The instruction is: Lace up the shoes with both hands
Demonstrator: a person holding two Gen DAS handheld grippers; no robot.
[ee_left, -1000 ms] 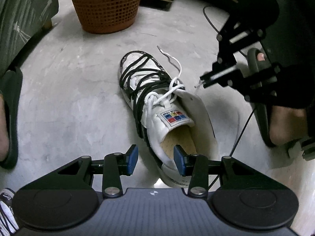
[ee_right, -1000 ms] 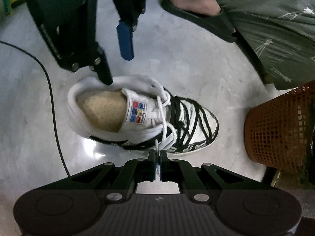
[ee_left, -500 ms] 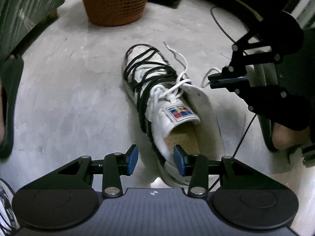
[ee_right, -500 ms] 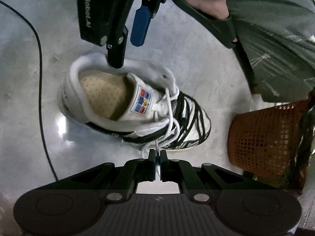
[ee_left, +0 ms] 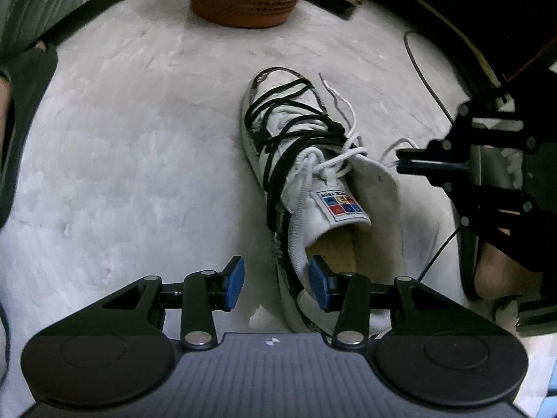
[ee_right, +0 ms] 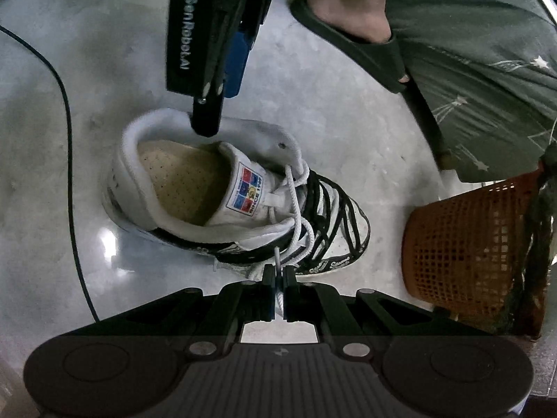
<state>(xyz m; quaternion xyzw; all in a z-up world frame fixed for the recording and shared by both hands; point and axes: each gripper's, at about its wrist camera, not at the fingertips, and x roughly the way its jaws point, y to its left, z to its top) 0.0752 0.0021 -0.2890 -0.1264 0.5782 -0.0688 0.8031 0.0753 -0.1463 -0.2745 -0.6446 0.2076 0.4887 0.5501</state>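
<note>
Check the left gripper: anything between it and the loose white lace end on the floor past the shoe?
Yes. The shoe lies between the left gripper and the loose lace end. The left jaws are opening, straddling the shoe's collar wall. The right gripper is shut on the other lace end.

Dim overhead light; glare patch seen on floor [ee_right: 104, 240] lower left. Edges are bowed by fisheye; corners darkened, slight blur throughout.
</note>
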